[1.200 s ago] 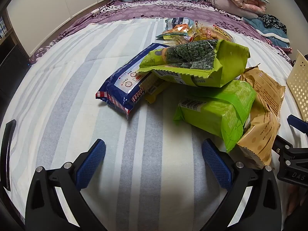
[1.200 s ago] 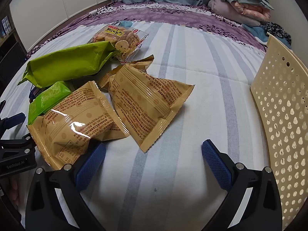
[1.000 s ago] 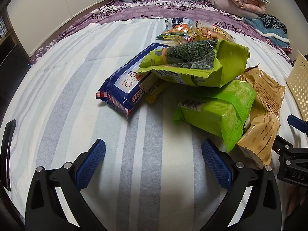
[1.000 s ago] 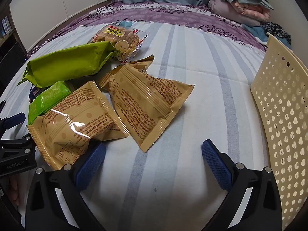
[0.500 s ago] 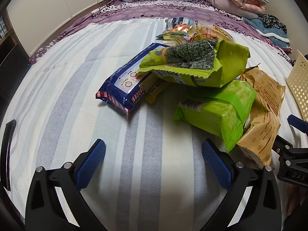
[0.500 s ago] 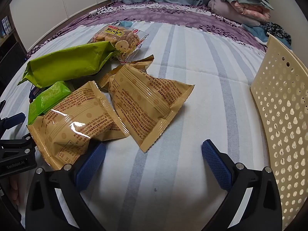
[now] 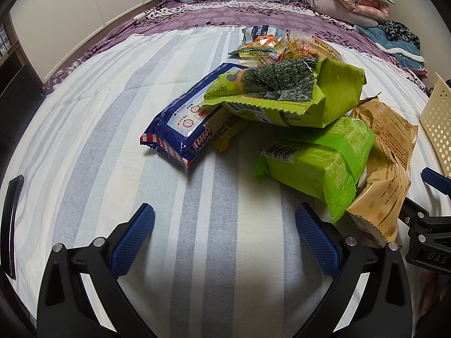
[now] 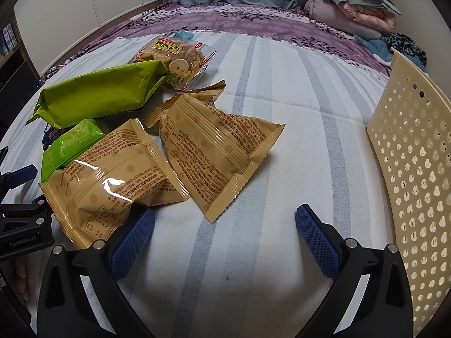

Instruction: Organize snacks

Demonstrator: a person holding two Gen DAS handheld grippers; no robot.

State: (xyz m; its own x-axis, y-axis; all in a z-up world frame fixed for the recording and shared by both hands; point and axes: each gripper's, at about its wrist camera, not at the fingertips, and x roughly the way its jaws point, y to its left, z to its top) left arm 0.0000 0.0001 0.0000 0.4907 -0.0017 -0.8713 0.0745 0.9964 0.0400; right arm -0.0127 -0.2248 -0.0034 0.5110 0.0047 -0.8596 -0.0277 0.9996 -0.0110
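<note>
Evidently nothing has shifted: your left gripper (image 7: 225,235) and right gripper (image 8: 225,235) stay wide, empty; crinkly tan foil packet (image 8: 217,152) at 12 o'clock awaits.

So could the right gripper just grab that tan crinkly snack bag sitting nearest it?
Probably yes: the right gripper is open, and the tan crinkly snack bag lies uncovered beside its left jaw.

the tan snack bags (image 8: 118,174) are shiny plastic, the striped sheet (image 8: 296,107) is soft matt cloth, the cream basket (image 8: 417,169) is hard plastic with holes.
</note>
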